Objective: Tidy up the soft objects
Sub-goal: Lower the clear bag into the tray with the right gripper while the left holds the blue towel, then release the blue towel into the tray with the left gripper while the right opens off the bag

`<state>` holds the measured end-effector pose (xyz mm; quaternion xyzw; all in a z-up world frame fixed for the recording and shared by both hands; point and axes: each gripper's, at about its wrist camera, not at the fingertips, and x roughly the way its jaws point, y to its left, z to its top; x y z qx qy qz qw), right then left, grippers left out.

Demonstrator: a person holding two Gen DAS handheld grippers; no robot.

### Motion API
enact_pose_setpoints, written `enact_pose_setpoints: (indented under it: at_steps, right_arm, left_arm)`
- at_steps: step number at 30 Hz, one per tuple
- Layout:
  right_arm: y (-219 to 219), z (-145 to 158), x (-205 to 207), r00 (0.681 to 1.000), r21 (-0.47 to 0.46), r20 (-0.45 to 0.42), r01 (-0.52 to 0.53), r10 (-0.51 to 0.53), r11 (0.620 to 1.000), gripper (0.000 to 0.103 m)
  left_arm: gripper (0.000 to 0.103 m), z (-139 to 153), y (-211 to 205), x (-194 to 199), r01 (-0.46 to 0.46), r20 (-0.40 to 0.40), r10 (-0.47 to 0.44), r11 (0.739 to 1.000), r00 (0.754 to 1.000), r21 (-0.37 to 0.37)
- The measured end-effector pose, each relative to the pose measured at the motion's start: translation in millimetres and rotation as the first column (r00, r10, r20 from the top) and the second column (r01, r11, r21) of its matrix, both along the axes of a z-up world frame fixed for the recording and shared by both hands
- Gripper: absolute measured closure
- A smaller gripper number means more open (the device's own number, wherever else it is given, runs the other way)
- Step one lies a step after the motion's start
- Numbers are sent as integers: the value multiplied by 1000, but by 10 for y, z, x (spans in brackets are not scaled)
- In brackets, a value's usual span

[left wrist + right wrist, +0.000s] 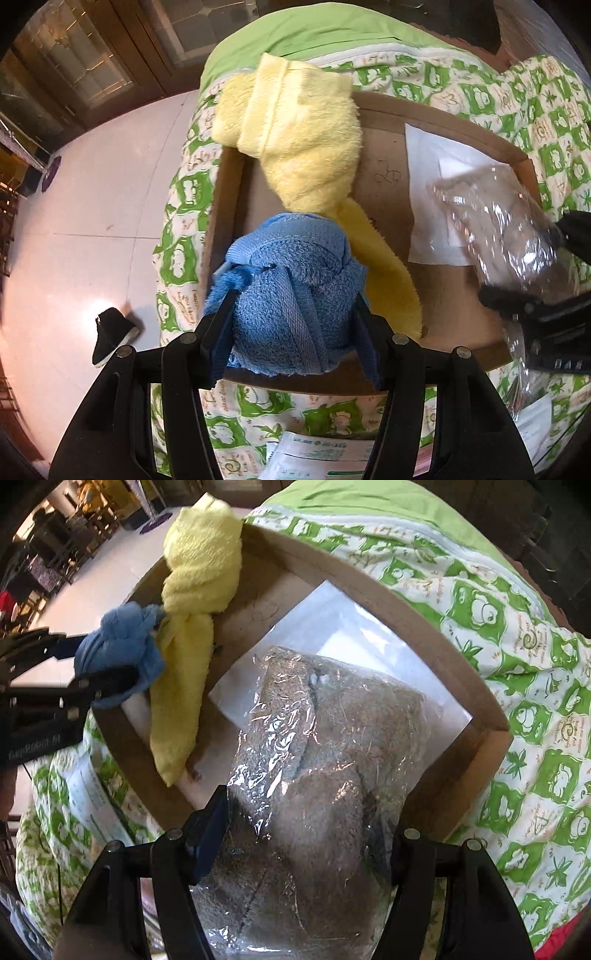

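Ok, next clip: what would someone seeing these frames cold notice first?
Probably the knotted blue towel clamped in the left tongs over the near-left corner of the shallow cardboard box on the bed. The right tongs grip a grey plush item in a clear plastic bag above the box's white sheet. A knotted yellow towel drapes over the box's far-left rim.

My left fingers are black with dark blue pads, wrapped around a sky-blue knotted towel. Next to it there's a pale yellow knotted towel in a plain brown cardboard tray. My right ones have a grey-brown fuzzy towel in shiny clear plastic. White sheet underneath. Bedspread is white with green checks and cartoon faces, solid lime green at the far edge.
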<state>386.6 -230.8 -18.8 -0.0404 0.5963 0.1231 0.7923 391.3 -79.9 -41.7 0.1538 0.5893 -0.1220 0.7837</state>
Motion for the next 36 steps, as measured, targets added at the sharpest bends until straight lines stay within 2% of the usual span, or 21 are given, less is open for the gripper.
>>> enact_pose_setpoints:
  at_steps: [1,3,6,10,13,17,19,21,24,28,32,36]
  right_arm:
    - [-40,0,20,1000,11,0,26,-26,1000,35]
    - [-142,15,44,996,50,1,90,-91,995,25]
    - [-295,32,49,984,104,-8,177,-178,979,24]
    - [-426,80,-24,970,114,-11,244,-244,963,24]
    - [-432,203,-143,973,147,-12,231,-232,962,24]
    - [-366,384,-289,986,199,-38,165,-161,966,24]
    - [-309,341,-339,988,209,-82,145,-130,967,24]
    - [-250,171,-355,982,227,-147,148,-116,963,24]
    - [-214,-61,-267,974,254,-186,177,-131,951,24]
    - [-254,-178,-108,963,292,-186,243,-194,925,24]
    - [-423,-179,-138,949,345,-166,311,-269,886,24]
    - [-363,-71,-276,967,338,-90,254,-237,906,24]
  left_arm:
    - [45,-9,-18,-5,-3,-6,3,1000,1000,-3]
    - [45,-22,-29,-8,-12,-13,12,1000,1000,-7]
    - [43,-10,-29,-17,-31,-21,30,999,999,-14]
    - [42,71,6,-38,-33,-2,33,999,999,-6]
    - [42,186,46,-46,-43,18,43,999,999,-6]
    - [42,267,59,-68,-45,25,45,999,999,-2]
    - [42,287,41,-86,-43,27,43,999,999,9]
    - [42,314,22,-108,-42,34,42,999,999,6]
    - [42,337,45,-141,-49,34,49,999,998,-18]
    - [42,403,98,-257,-51,34,52,998,998,-37]
    - [42,428,253,-517,-61,38,63,996,997,-71]
    - [42,307,453,-800,-97,33,99,994,995,-58]
